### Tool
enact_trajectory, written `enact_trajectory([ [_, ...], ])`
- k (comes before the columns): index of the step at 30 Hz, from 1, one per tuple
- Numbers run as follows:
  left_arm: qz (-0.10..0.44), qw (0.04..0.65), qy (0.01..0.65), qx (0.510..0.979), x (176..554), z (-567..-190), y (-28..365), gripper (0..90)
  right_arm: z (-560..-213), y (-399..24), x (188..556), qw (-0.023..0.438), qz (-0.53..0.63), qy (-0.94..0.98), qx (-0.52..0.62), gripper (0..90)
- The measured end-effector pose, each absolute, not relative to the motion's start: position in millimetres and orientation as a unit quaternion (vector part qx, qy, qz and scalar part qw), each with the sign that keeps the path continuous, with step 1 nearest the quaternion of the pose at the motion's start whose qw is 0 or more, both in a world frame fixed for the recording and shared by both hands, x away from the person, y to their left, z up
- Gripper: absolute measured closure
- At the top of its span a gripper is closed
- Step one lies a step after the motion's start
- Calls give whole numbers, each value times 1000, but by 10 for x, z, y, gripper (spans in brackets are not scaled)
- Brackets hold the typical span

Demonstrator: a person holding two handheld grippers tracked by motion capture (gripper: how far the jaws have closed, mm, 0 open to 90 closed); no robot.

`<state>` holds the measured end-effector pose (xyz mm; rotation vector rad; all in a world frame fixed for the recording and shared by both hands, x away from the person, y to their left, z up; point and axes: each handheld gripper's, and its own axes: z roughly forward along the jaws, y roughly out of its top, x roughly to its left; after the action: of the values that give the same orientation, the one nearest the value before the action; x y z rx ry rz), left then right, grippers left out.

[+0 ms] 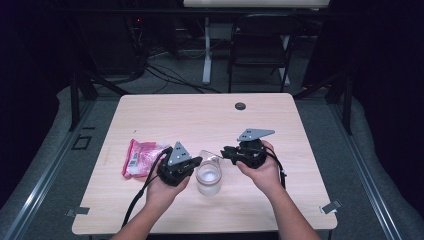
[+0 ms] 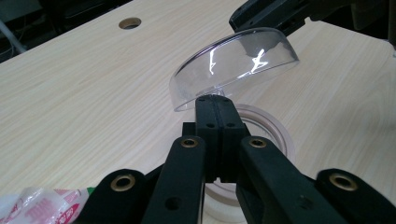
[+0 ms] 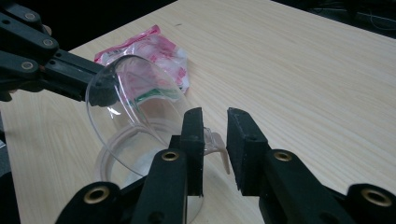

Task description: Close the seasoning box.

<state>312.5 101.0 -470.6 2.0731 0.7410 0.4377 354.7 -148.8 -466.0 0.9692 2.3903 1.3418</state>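
The table carried little. Near its front edge stood the cup, and the clear domed lid was already off it, held tilted just above the rim. The left gripper had its jaws pressed together on the lid's edge. The right gripper stood spread, with the lid's small tab between its jaws but unpinched. Judging by this, opening was done; setting the lid down remained. A pink packet lay left of the cup, apart from it. Nothing blocked the bare wood beyond.
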Motion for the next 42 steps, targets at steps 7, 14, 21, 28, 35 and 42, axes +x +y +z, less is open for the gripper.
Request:
enact_trajectory([
  [7,172,430,297,835,3094,-4777,1040,900,-4668,-1439,3529,115,457,821,323,756],
  [14,170,429,294,837,3066,-4830,1085,900,-4679,-1397,3515,112,454,825,316,752],
  [21,165,437,290,835,3024,-4928,1138,900,-4699,-1351,3502,108,451,830,310,747],
  [28,165,437,291,835,2989,-5003,1173,900,-4731,-1301,3491,105,448,834,306,737],
  [35,156,442,297,832,2969,-5048,1209,900,-4743,-1287,3489,103,447,835,304,734],
  [42,155,436,299,834,2947,-5099,1225,900,-4768,-1259,3484,99,443,839,300,728],
])
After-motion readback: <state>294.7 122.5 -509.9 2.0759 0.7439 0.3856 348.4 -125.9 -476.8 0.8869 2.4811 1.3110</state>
